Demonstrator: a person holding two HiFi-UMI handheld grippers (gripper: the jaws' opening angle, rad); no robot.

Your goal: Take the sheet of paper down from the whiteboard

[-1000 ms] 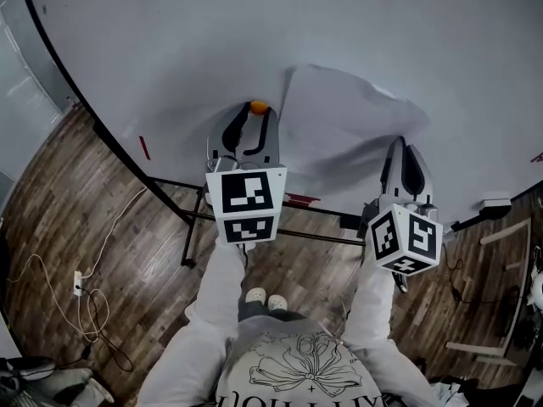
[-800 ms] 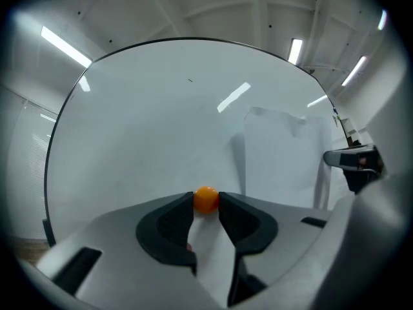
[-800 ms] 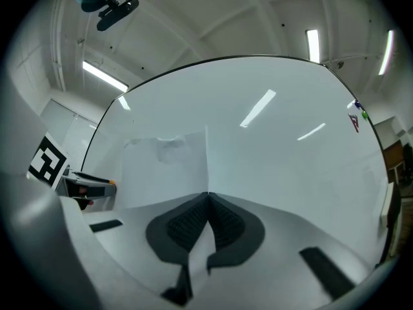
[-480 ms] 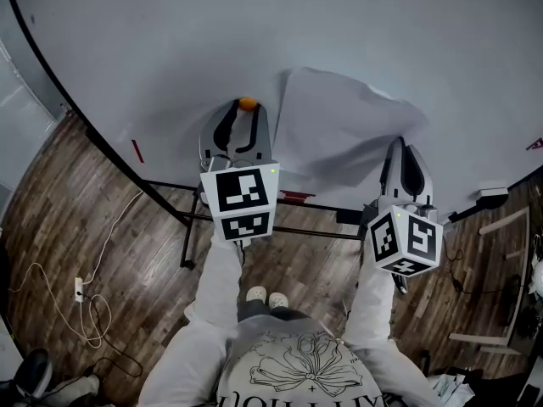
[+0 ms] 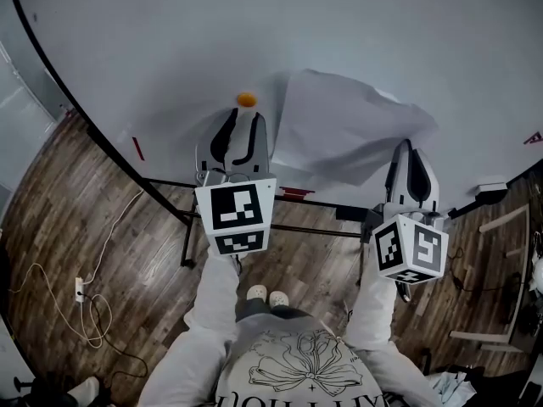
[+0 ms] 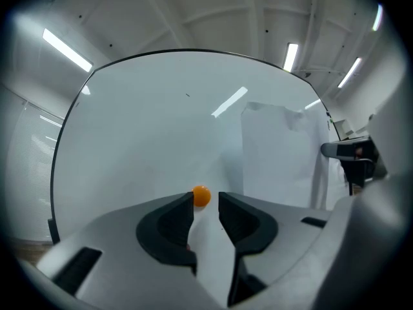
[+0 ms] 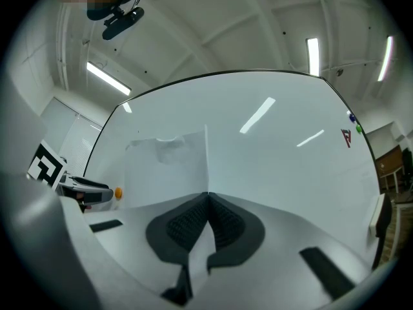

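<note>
Head view, orange magnet (image 5: 246, 99) left of paper (image 5: 339, 134), cable (image 5: 106, 242) on floor (image 5: 153, 253)

sleeves (image 5: 210, 299): white | shirt (image 5: 297, 365): floral | left tongs (image 5: 243, 115), right tongs (image 5: 410, 145): grey

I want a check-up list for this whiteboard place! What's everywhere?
Surface: whiteboard, white, mostly bare.
Job's things: sheet of paper on the board, bulging; orange magnet on the board, left of the sheet, not on it.
Clutter: small red thing at the board's lower edge.
Grippers: left gripper open, just short of the magnet; right gripper shut on the sheet's right edge.
Cables: white cable looped on the floor.
Surroundings: wood floor; black stand under the board.
</note>
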